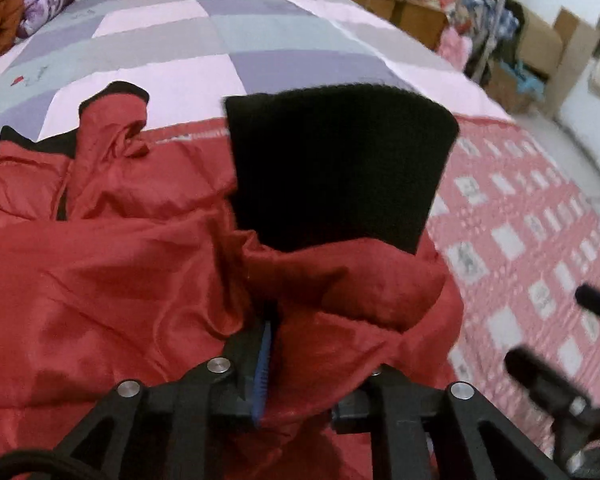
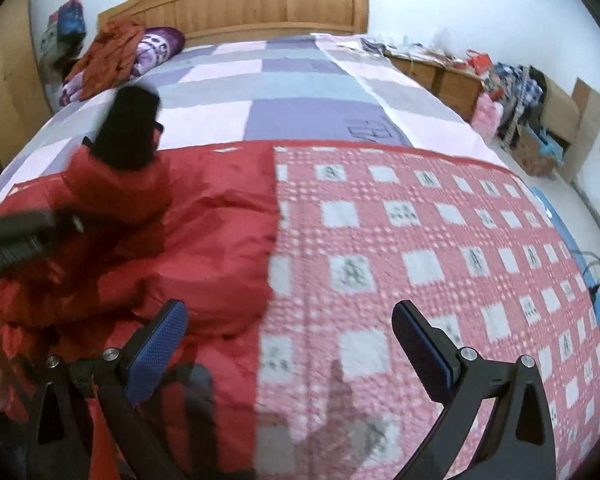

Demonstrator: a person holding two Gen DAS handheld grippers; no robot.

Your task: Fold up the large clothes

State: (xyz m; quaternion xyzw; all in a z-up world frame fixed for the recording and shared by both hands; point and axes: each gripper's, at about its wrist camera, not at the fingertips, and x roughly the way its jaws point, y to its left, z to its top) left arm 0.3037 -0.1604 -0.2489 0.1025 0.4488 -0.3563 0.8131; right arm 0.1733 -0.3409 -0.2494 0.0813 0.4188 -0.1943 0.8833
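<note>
A red padded jacket (image 1: 112, 276) with black knit cuffs lies on the bed. My left gripper (image 1: 272, 344) is shut on the red sleeve end, and its black cuff (image 1: 336, 164) stands up in front of the camera. The right wrist view shows the jacket (image 2: 188, 236) on the left, with the raised cuff (image 2: 128, 128) and the left gripper (image 2: 24, 236) holding it. My right gripper (image 2: 292, 344) is open and empty over the red checked blanket, beside the jacket's right edge. Part of it shows in the left wrist view (image 1: 560, 360).
The bed carries a red and white checked blanket (image 2: 440, 248) in front and a pastel patchwork cover (image 2: 284, 92) behind. An orange garment and purple pillow (image 2: 140, 52) lie by the wooden headboard (image 2: 244, 4). Cluttered cabinets and cardboard boxes (image 2: 540, 112) stand to the right.
</note>
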